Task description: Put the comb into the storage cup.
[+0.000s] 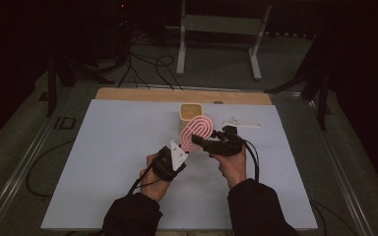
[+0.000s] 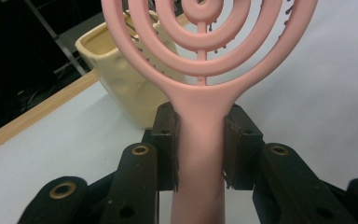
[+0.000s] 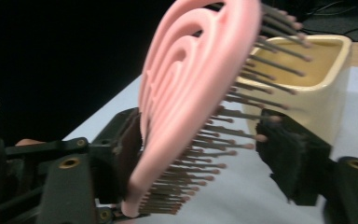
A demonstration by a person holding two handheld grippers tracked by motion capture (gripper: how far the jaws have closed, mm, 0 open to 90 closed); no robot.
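A: Where's the pink hairbrush (image 1: pixel 197 133)?

B: Held above the tabletop (image 1: pixel 103 162), the cream cup (image 1: pixel 191 111) at its 12 o'clock. The left claw (image 2: pixel 200 140) is clenched on the handle — likely to steady it.

A: And the right claw (image 3: pixel 200 140)?

B: Straddling the brush head: one pad touches its back, the other meets only bristle tips — not gripping yet.

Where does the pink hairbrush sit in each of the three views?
High view: pink hairbrush at table centre, between both grippers, just before the cream cup.
Left gripper view: its handle rises up the middle, clamped by the left gripper; rings at top.
Right gripper view: its head tilts across centre, bristles rightward.
Shared landmark: the cream cup.
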